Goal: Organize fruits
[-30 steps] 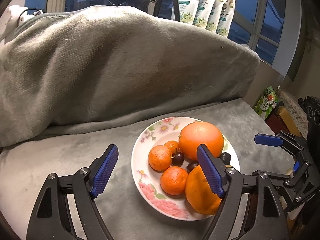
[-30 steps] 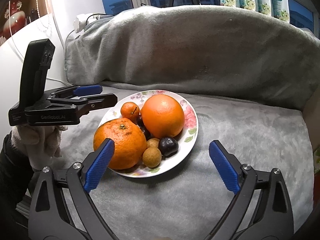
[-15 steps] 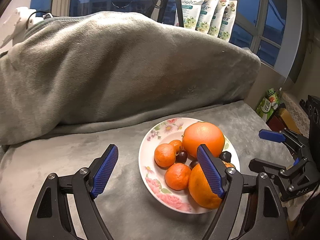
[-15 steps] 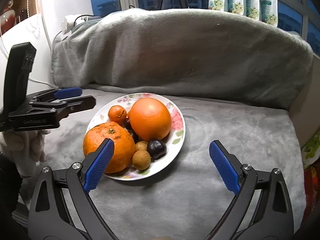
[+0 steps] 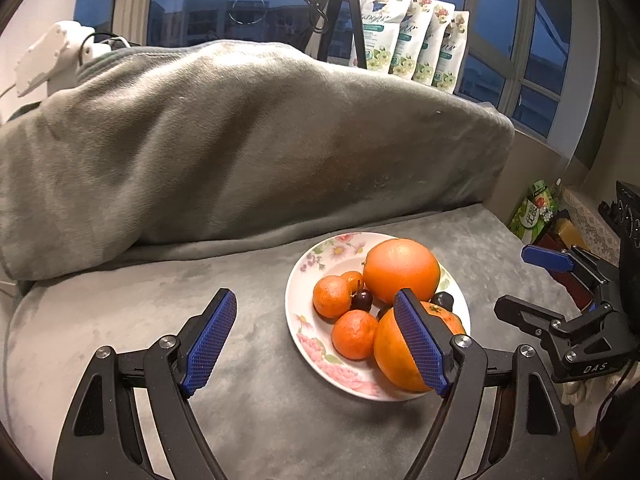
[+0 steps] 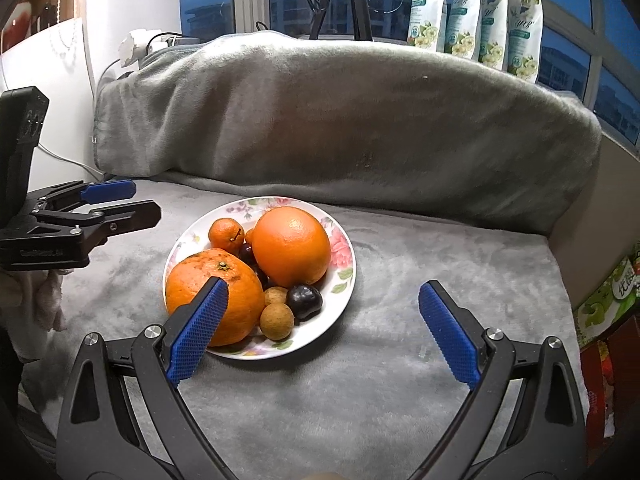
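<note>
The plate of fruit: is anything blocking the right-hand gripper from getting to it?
Nothing visible does. The right gripper hangs open just in front of the floral plate, with only bare grey blanket under it. The left gripper waits off to the plate's other side, open and empty.

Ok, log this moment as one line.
left tongs: open, empty | right tongs: open, empty | floral plate: on grey blanket, holds all fruit | big orange: untouched

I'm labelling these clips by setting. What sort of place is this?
Probably a home living space by a window: a grey plush blanket draped over soft seating, a floral china plate of fruit, and refill pouches on the sill.
</note>
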`<state>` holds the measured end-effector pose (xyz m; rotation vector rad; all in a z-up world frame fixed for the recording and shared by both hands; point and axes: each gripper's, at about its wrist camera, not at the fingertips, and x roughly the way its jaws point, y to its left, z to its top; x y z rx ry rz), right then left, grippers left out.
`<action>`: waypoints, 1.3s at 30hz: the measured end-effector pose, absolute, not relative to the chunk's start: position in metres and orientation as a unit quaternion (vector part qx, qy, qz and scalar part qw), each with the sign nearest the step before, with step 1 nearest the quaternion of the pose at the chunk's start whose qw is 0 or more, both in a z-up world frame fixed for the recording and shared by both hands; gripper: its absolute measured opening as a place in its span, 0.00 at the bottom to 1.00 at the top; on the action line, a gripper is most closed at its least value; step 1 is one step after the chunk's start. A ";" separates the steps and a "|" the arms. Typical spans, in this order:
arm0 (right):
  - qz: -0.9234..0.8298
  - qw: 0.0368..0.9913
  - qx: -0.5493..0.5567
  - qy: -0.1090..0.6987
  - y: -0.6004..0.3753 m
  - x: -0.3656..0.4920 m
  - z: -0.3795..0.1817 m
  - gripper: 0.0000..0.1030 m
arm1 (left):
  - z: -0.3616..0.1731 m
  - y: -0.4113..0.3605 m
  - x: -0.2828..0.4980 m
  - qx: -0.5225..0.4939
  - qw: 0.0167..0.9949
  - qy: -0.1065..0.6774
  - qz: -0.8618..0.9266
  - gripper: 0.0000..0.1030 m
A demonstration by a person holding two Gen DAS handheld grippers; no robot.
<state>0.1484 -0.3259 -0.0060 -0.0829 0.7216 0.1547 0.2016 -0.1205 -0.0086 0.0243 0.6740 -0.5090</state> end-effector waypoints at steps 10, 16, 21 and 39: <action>0.052 0.945 -0.031 0.323 -0.325 0.133 0.006 0.95 | -0.005 -0.107 0.173 -0.002 0.924 0.305 -0.230 0.79; 0.039 0.952 -0.027 0.302 -0.322 0.118 0.017 0.95 | 0.001 -0.100 0.147 -0.001 0.934 0.285 -0.216 0.79; 0.035 0.957 -0.020 0.286 -0.320 0.103 0.026 0.95 | 0.009 -0.096 0.124 0.001 0.942 0.265 -0.208 0.79; 0.005 0.965 -0.002 0.261 -0.313 0.063 0.032 1.00 | 0.005 -0.096 0.073 0.009 0.951 0.249 -0.184 0.83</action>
